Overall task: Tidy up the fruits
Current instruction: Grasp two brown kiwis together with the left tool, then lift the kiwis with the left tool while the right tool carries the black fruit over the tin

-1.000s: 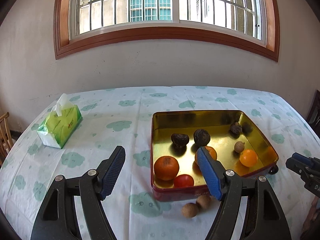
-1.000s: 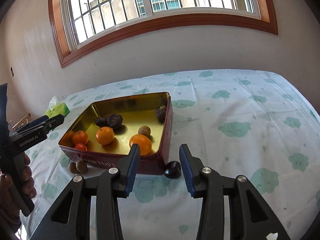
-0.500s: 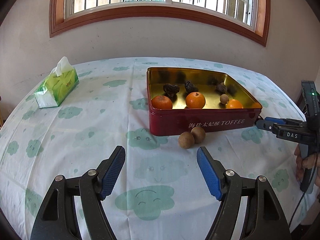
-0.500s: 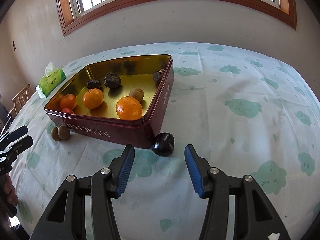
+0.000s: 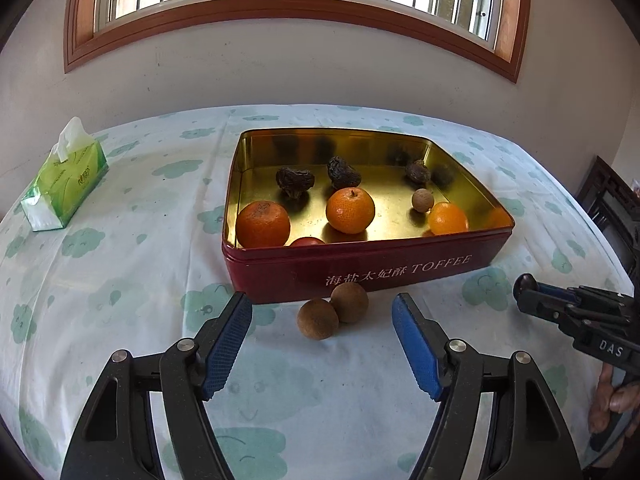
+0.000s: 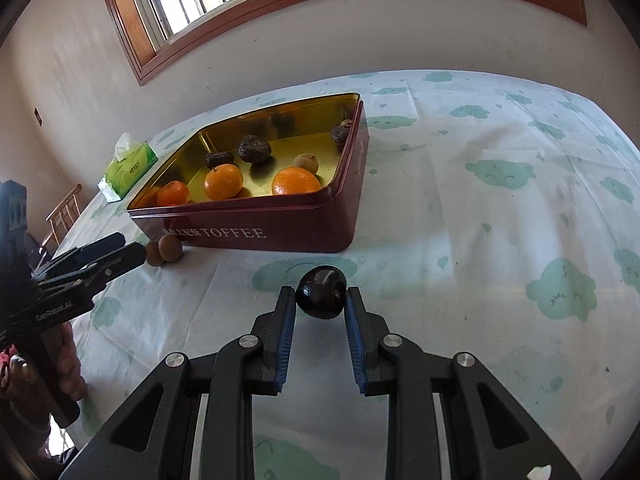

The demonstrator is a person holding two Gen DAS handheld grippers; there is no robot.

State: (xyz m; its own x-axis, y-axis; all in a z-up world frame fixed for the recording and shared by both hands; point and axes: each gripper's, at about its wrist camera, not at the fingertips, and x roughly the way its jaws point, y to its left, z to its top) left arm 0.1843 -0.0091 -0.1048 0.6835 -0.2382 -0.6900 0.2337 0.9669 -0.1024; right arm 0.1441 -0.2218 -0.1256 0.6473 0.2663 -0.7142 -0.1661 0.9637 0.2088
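A red toffee tin (image 5: 360, 268) with a gold inside holds several oranges (image 5: 350, 210), dark wrinkled fruits (image 5: 343, 173), a small brown fruit and a red one. Two round brown fruits (image 5: 318, 319) lie on the cloth against the tin's front wall. My left gripper (image 5: 321, 301) straddles them; its jaws are closing, and the blue pads stand apart from both fruits. In the right wrist view my right gripper (image 6: 320, 293) is shut on a glossy dark fruit (image 6: 322, 298) on the cloth near the tin's (image 6: 260, 236) front right corner.
A green tissue pack (image 5: 64, 184) lies at the table's far left. A wooden chair (image 6: 64, 212) stands beyond the left edge, and dark furniture (image 5: 608, 196) at the right. The cloud-patterned tablecloth (image 6: 500, 208) stretches bare to the right of the tin.
Both grippers have dropped closer to the table. The right jaws have shut on the dark fruit. The left gripper has come up around the two brown fruits.
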